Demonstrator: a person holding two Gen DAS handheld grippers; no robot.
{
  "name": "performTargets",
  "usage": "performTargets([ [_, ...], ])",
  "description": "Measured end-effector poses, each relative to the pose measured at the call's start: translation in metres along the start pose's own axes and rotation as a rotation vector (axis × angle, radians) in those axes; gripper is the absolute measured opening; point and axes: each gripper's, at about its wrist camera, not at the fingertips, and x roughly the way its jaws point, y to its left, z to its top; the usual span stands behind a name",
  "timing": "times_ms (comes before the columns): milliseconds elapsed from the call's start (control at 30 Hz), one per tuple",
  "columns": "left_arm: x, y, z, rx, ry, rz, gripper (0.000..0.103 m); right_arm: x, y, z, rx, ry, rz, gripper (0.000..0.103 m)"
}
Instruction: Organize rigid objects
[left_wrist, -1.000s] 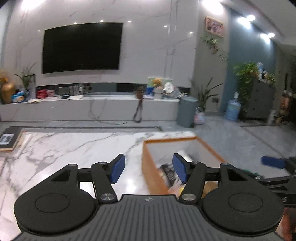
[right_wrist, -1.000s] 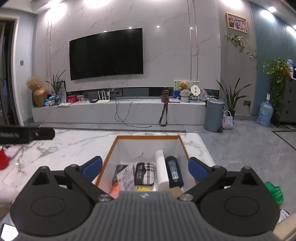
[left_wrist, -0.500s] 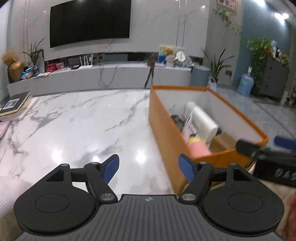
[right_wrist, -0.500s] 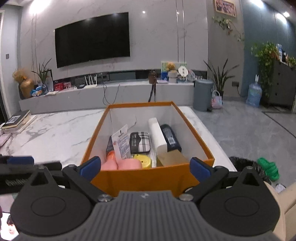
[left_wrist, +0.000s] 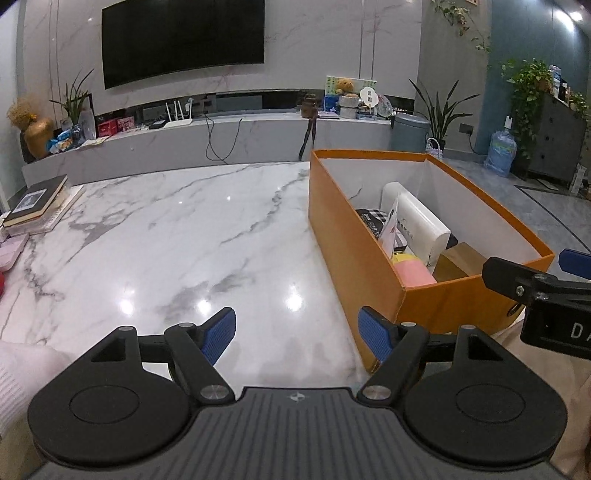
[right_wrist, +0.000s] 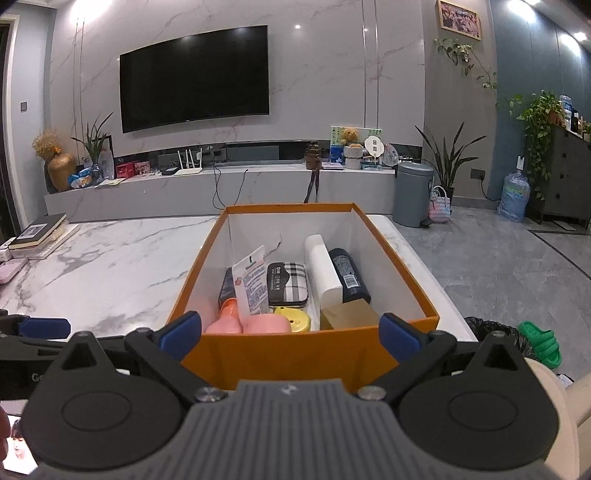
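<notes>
One orange box (right_wrist: 310, 354) stands on the marble table (left_wrist: 166, 240), its near end wall between the spread fingers of the right gripper (right_wrist: 290, 332); the pads are clear of the corners, nothing grasped. The left gripper (left_wrist: 297, 332) hovers over bare marble just left of the box, likewise released and empty. Contents, by count: one white rectangular case (right_wrist: 323, 273); one dark bottle (right_wrist: 349, 275) beside it; one plaid pouch (right_wrist: 287, 282); one tube with printed label (right_wrist: 253, 284), leaning upright; two pink items (right_wrist: 247, 325) (possibly one bottle, partly hidden); one yellow lid (right_wrist: 293, 319); one brown carton (right_wrist: 349, 314). The step appears to be choosing an item; a good approach would descend from above on the white case, jaws across its narrow width, avoiding the leaning tube.
</notes>
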Motion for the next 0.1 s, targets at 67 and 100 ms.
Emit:
performTargets([
  [67,-0.0009,0.0001,-0.0001,0.003,-0.003,0.003,0.089,-0.0002,0.0,-0.0004,0.001,0.0,0.0,0.1],
  [100,-0.0012,-0.0001,-0.0004,0.001,-0.002,0.001,0.089,-0.0002,0.0001,-0.0004,0.001,0.0,0.001,0.1],
])
